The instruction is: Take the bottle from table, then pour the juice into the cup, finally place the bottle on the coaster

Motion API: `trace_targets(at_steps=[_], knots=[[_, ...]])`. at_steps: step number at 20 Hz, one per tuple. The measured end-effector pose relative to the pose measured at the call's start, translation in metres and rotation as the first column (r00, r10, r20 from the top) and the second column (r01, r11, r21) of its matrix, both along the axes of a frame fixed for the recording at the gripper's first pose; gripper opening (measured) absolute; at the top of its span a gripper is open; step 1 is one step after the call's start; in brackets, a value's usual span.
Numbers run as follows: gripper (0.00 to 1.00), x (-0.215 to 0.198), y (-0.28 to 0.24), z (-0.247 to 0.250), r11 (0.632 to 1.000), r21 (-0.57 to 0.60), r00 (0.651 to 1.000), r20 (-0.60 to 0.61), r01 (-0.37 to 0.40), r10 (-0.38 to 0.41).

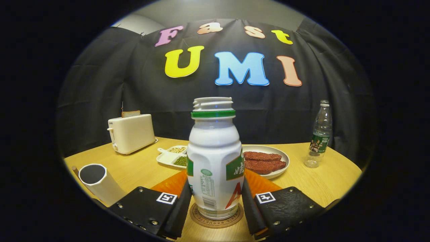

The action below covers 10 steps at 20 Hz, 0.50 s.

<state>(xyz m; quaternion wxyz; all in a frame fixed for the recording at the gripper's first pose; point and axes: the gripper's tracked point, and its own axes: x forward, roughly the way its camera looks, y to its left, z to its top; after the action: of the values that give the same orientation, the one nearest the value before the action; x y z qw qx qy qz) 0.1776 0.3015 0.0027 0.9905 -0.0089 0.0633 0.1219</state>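
- Even, fairly bright overhead light on the table (pixel 141 169); soft glare on the bottle (pixel 215 158) at twelve o'clock
- Sharp centre; strong fisheye bending and dimming toward the rim

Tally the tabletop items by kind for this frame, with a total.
Bottles: 2, the white bottle between the gripper fingers on the coaster, and a clear bottle
Cups: 1
Toasters: 1
Dishes: 2, divided tray, plate
Coasters: 1
Total: 7
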Motion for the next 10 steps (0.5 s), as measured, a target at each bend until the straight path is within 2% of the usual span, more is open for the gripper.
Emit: trace_targets(at_steps=[2,3,5,10], knots=[[0.77,0.0,-0.003,0.001,1.0,0.004,1.0,0.001,0.014,-0.014],[0.89,-0.001,-0.005,0.003,1.0,0.008,1.0,0.004,0.023,-0.023],[0.95,-0.004,-0.009,0.011,0.999,0.017,0.999,0.019,0.041,-0.041],[0.95,-0.021,-0.014,0.055,0.997,0.028,0.992,0.104,0.065,-0.068]])
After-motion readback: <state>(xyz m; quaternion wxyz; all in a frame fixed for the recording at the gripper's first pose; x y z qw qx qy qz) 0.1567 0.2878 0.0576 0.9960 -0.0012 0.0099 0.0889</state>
